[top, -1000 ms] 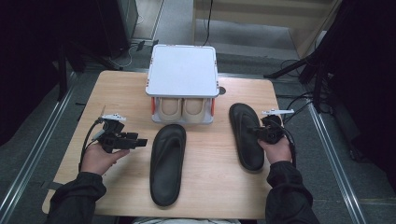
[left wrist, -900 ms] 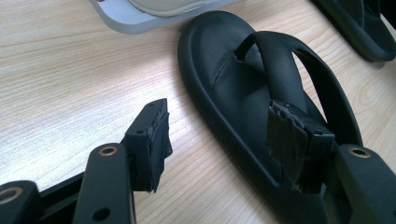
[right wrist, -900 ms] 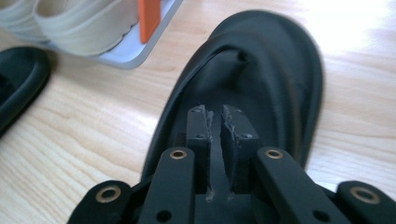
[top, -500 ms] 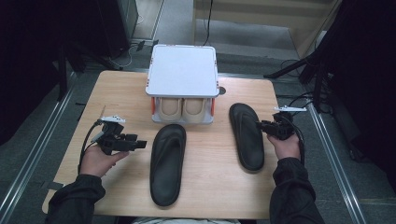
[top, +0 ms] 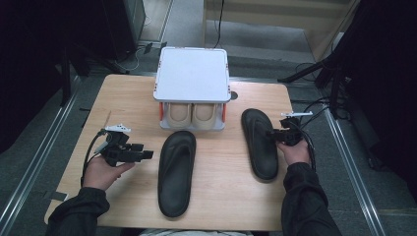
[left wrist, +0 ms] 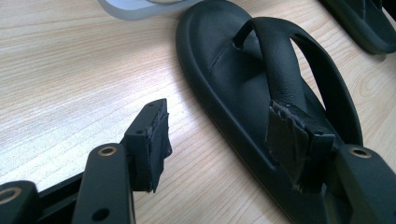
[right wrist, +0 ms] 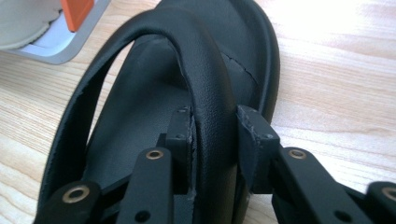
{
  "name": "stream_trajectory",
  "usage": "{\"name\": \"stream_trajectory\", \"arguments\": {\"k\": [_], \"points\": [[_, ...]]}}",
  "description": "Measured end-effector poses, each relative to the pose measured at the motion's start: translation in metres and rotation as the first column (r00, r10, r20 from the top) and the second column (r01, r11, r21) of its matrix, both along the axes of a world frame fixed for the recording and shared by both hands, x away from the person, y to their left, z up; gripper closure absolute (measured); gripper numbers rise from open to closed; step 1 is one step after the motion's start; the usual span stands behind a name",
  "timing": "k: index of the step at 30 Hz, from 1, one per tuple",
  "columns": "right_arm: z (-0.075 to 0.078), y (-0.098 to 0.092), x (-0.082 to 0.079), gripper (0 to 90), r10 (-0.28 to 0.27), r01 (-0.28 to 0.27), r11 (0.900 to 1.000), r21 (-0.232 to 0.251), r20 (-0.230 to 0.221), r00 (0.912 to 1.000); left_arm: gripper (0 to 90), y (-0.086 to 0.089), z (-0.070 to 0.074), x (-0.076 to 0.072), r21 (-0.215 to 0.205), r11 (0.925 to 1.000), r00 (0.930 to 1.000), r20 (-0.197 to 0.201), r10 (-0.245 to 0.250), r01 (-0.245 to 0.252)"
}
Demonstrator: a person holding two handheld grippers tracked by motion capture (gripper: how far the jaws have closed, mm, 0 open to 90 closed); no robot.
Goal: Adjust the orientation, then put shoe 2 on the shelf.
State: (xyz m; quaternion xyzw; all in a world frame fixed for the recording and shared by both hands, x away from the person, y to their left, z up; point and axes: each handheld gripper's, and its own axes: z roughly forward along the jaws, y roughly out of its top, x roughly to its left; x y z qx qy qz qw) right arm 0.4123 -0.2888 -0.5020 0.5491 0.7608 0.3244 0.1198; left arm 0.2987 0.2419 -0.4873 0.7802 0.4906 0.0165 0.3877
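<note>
Two black flip-flops lie on the wooden table [top: 123,98]. The left flip-flop [top: 176,172] [left wrist: 243,93] is in the middle and the right flip-flop [top: 259,142] lies toward the right edge. My left gripper [top: 142,155] [left wrist: 229,149] hovers open beside the left flip-flop, one pad over its strap [left wrist: 280,70]. My right gripper [top: 273,133] [right wrist: 215,140] reaches in from the right. Its jaws straddle the right flip-flop's strap [right wrist: 205,79] and have just been closing. The left pad lies against the strap, and a thin gap shows at the right pad.
A white-lidded rack [top: 193,73] with orange posts stands at the back middle, holding a pair of beige shoes [top: 191,114] underneath. Cables trail off both grippers. Metal rails run along the floor on both sides of the table.
My right hand drew away to the right, then came back in onto the right flip-flop's strap. The left hand and both flip-flops have stayed put.
</note>
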Motion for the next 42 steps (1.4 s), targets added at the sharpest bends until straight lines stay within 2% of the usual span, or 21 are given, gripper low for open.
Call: {"name": "stream_trajectory", "arguments": {"k": [11,17,23,26,31,35,36,41,42], "points": [[-0.001,0.0,0.004,73.4,-0.011,0.011,1.0,0.005,-0.031,0.9995,39.7,0.002,0.0,-0.002,-0.003,1.0,0.9999,0.009,0.009,-0.009],[0.003,0.0,0.003,73.6,-0.026,0.026,1.0,-0.002,-0.03,0.9992,39.6,0.002,0.0,-0.002,-0.002,1.0,0.9999,0.008,0.007,-0.007],[0.007,0.0,0.001,73.7,-0.028,0.029,0.999,0.014,-0.034,0.999,39.7,0.001,0.001,-0.003,0.003,0.9999,0.9998,0.016,0.015,-0.015],[0.01,0.001,-0.002,73.7,-0.025,0.026,0.999,0.024,-0.035,0.9991,40.6,0.001,0.005,-0.004,-0.002,0.9998,0.9982,0.056,0.021,-0.021],[0.016,0.008,-0.008,73.7,-0.011,0.012,0.999,0.033,-0.041,0.9991,40.5,0.001,0.004,-0.004,-0.002,0.9999,0.9988,0.045,0.017,-0.017],[0.019,0.016,-0.016,73.7,0.014,-0.012,0.999,0.044,-0.05,0.9987,40.9,0.001,0.004,-0.004,0.001,0.9999,0.9986,0.052,0.011,-0.011],[0.019,0.019,-0.019,73.7,0.021,-0.019,0.999,0.046,-0.055,0.9983,41.5,0.001,0.004,-0.005,0.003,0.9998,0.9984,0.054,0.018,-0.018],[0.022,0.027,-0.028,73.6,0.033,-0.03,0.998,0.052,-0.062,0.9976,60.5,0.005,0.011,-0.007,-0.034,0.999,0.9961,0.083,0.032,-0.029],[0.023,0.028,-0.031,73.6,0.033,-0.03,0.998,0.056,-0.065,0.9973,63.6,0.006,0.011,-0.007,-0.04,0.9989,0.9965,0.078,0.029,-0.026]]}}
